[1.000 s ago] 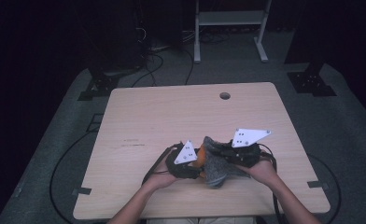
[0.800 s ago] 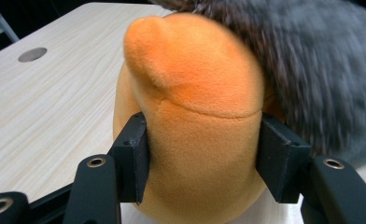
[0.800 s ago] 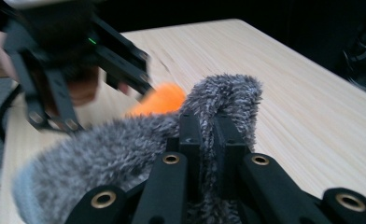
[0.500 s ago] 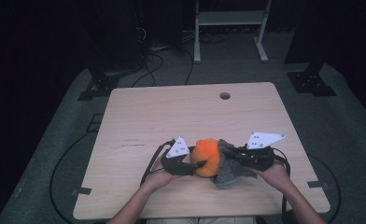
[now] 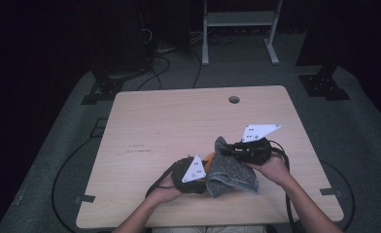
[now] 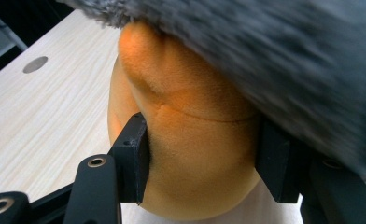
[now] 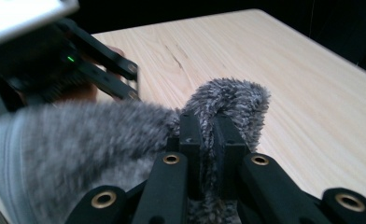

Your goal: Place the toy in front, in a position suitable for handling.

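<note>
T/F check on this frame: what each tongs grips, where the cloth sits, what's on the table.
1. The left tongs clamp an orange ball. True.
2. The right tongs are open. False: they pinch the grey cloth.
3. The cloth lies over the ball. True, in the left gripper view.
4. The table has a round hole near its far edge. True.
5. The cloth is red. False: grey and fuzzy.

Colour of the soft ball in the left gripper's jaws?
Orange plush ball; clearest in the left gripper view.
</note>
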{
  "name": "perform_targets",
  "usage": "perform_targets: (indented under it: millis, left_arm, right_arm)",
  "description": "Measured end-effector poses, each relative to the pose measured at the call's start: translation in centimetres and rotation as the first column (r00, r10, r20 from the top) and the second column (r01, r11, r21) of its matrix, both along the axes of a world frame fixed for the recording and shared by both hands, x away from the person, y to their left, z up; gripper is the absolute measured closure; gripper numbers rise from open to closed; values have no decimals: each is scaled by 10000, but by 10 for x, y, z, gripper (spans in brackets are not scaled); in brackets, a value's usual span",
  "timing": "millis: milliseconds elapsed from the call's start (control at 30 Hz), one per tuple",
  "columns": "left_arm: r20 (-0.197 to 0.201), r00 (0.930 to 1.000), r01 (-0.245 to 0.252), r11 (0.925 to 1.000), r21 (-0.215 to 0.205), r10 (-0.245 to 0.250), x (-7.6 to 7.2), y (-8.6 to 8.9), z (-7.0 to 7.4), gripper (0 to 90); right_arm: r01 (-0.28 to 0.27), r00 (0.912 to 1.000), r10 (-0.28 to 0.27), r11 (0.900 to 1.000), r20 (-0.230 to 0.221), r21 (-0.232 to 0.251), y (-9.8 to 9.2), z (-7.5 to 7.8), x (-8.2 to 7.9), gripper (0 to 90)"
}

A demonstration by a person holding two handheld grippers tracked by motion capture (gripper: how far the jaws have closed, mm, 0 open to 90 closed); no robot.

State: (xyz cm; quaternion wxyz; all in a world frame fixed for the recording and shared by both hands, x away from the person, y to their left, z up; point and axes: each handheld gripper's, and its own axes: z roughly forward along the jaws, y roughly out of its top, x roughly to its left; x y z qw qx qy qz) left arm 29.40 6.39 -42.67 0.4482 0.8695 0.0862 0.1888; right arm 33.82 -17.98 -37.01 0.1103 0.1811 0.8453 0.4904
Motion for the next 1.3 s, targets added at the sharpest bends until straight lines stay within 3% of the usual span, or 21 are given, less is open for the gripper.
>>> perform_targets:
  millis: [167,300,500,567,600,633,667,800,867,933,1100,1200,1233,1300]
  left_arm:
    - [-217,9997,126,9996,-265,-132,1,5,-2,421]
    - [-253,9996,137,9992,-376,-146,2,7,-3,380]
    - [-318,9995,28,9985,-555,-45,3,8,-4,358]
    - [72,9999,101,9992,-388,-98,-1,5,-4,391]
    - [72,9999,101,9992,-388,-98,-1,5,-4,402]
    - [425,9991,71,9996,-285,-59,-3,1,-2,415]
    - [425,9991,71,9996,-285,-59,-3,1,-2,430]
    - [752,9956,-515,9974,-507,552,-1,3,7,455]
    - [956,9924,-754,9969,-214,771,2,4,9,460]
    - [1243,9882,-929,9955,212,896,3,3,10,460]
    - [1187,9885,-980,9948,291,939,0,5,9,461]
    - [868,9917,-964,9953,93,953,1,9,6,460]
    - [432,9954,-847,9962,-223,856,1,11,3,453]
    - [281,9972,-681,9974,-222,687,2,12,3,438]
  right_arm:
    - [261,9988,-251,9994,-411,243,-16,-10,2,835]
    - [527,9951,-471,9966,-870,634,-41,-22,-5,835]
    - [687,9919,-622,9961,-1112,555,-60,-28,-10,835]
    - [581,9914,-508,9966,-1203,584,-59,-26,-10,834]
    - [581,9914,-508,9966,-1203,584,-59,-26,-10,834]
    - [418,9926,-356,9978,-1161,512,-54,-22,-11,834]
    - [418,9926,-356,9978,-1161,512,-54,-22,-11,834]
    - [125,9963,-93,9993,-858,366,-37,-10,-8,833]
    - [-232,9961,282,9979,-837,610,-24,-3,-5,834]
    - [-381,9960,424,9977,-781,563,-19,-1,-5,834]
    - [-994,9936,1026,9929,-474,654,15,7,-5,834]
    - [-789,9950,815,9958,-584,460,15,4,-1,835]
    - [-528,9956,561,9976,-751,449,8,-2,5,835]
    - [-253,9947,298,9986,-985,468,-1,-8,8,834]
